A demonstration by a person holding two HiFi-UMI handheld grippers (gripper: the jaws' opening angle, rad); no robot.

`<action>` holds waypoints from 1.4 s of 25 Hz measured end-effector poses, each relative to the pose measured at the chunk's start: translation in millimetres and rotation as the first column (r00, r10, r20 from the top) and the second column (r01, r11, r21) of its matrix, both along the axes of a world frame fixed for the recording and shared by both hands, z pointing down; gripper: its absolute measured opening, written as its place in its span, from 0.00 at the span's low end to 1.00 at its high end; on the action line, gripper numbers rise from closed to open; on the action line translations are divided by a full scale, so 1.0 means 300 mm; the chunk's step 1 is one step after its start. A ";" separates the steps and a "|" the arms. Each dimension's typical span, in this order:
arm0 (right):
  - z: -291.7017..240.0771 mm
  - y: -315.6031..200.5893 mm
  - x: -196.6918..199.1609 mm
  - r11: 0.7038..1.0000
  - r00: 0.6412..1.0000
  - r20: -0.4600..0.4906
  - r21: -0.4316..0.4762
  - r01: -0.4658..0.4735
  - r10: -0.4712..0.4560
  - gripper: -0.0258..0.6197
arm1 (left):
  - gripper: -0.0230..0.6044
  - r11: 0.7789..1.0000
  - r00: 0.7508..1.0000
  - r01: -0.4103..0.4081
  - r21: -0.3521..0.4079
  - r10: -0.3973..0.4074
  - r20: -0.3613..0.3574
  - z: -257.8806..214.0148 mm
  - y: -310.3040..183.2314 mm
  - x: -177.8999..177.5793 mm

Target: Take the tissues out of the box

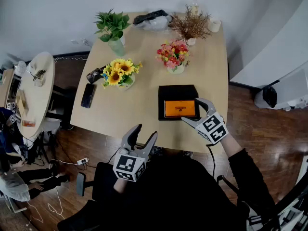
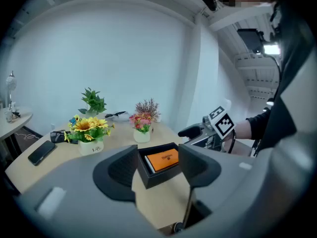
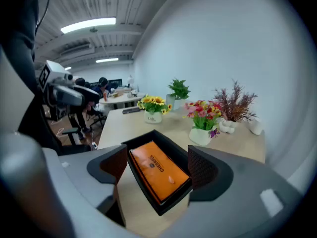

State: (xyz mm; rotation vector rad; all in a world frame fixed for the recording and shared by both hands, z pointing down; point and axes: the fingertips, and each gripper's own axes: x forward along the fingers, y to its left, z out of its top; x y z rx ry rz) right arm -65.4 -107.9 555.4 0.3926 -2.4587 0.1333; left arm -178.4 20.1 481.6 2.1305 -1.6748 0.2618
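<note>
A shallow black box [image 1: 161, 103] lies on the wooden table near its front edge, with an orange tissue pack [image 1: 180, 109] flat inside it. My right gripper [image 1: 192, 110] stands open at the box's front right corner, its jaws either side of the orange pack [image 3: 158, 170] and not touching it or the box [image 3: 174, 148]. My left gripper [image 1: 145, 131] is open and empty, just off the table's front edge to the left of the box. In the left gripper view the box [image 2: 148, 177] and pack [image 2: 163, 160] lie ahead between the jaws, with the right gripper [image 2: 198, 131] beyond.
On the table stand a sunflower pot [image 1: 120, 74], a pink flower pot [image 1: 173, 57], a green plant [image 1: 113, 29], a dried plant [image 1: 191, 25] and a white cup [image 1: 214, 25]. A phone [image 1: 88, 95] lies at the left. A round side table [image 1: 33, 90] stands further left.
</note>
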 end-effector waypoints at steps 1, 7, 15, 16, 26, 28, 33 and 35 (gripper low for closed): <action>0.042 -0.001 -0.014 1.000 0.998 -0.050 -0.002 0.030 -0.030 0.64 | 0.43 1.000 1.000 0.006 -0.002 -0.006 0.002 0.004 0.010 -0.008; 0.218 -0.017 -0.067 0.989 0.947 -0.289 -0.089 0.120 -0.141 0.65 | 0.42 1.000 1.000 0.013 -0.004 -0.013 0.006 -0.003 0.030 -0.027; 0.332 -0.033 -0.079 0.970 0.877 -0.452 -0.239 0.053 -0.160 0.63 | 0.42 0.997 0.997 -0.070 0.012 0.070 0.025 -0.021 -0.054 0.041; 0.337 -0.033 -0.083 0.967 0.867 -0.469 -0.246 0.058 -0.171 0.63 | 0.42 0.997 0.997 -0.079 0.021 0.079 0.025 -0.031 -0.066 0.053; 0.347 -0.036 -0.087 0.964 0.808 -0.556 -0.260 0.053 -0.194 0.54 | 0.42 0.998 0.998 -0.061 0.012 0.061 -0.003 -0.008 -0.047 0.072; 0.342 -0.032 -0.081 0.965 0.821 -0.543 -0.259 0.040 -0.179 0.49 | 0.42 0.999 0.999 -0.040 0.011 0.040 -0.007 -0.007 -0.035 0.055; 0.302 -0.028 -0.105 0.976 0.863 -0.482 -0.210 0.055 -0.153 0.38 | 0.42 1.000 1.000 -0.011 -0.001 0.011 -0.011 0.000 -0.011 0.039; 0.290 -0.021 -0.098 0.980 0.872 -0.468 -0.190 0.056 -0.141 0.35 | 0.42 1.000 1.000 -0.011 -0.006 0.011 -0.008 0.002 -0.003 0.043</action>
